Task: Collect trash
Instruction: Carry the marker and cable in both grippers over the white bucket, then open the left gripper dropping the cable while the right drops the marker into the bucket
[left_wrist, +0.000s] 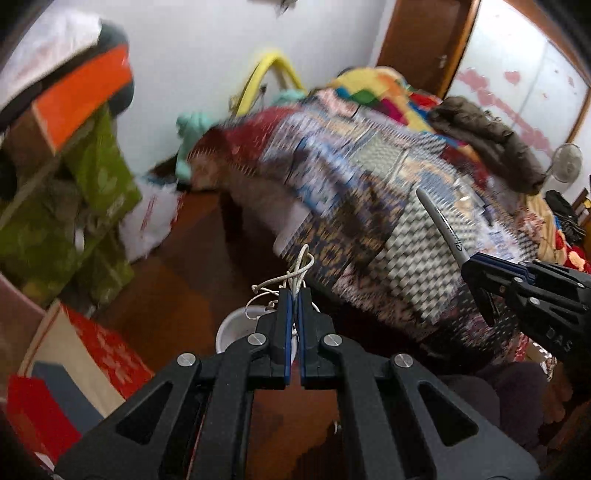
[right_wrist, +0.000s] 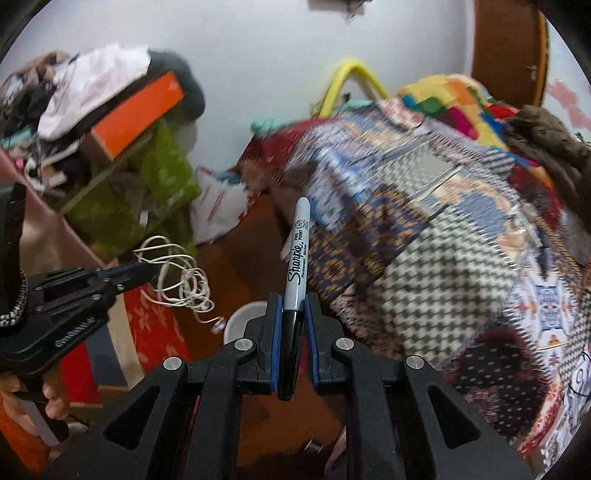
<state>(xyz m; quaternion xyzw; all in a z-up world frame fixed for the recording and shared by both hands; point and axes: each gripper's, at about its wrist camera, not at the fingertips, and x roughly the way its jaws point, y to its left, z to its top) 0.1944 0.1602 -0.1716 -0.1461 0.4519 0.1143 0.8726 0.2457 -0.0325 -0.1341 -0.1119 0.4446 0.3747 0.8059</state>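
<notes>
Two black two-finger grippers, each loaded. Left gripper (right_wrist: 147, 267) clamped on tangled white earphone cord (right_wrist: 181, 273); right gripper (right_wrist: 293, 314) clamped on grey-and-black marker pen (right_wrist: 297, 258). Below both, on brown wooden floor, round white bin (left_wrist: 236, 328), beside patterned patchwork bedspread (right_wrist: 424, 240).

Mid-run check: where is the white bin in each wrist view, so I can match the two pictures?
Left wrist: white bin low centre, just left of the left gripper, partly hidden by it.
Right wrist: white bin low centre, left of the right gripper.
Shared landmark: orange box, upper left in both.
</notes>
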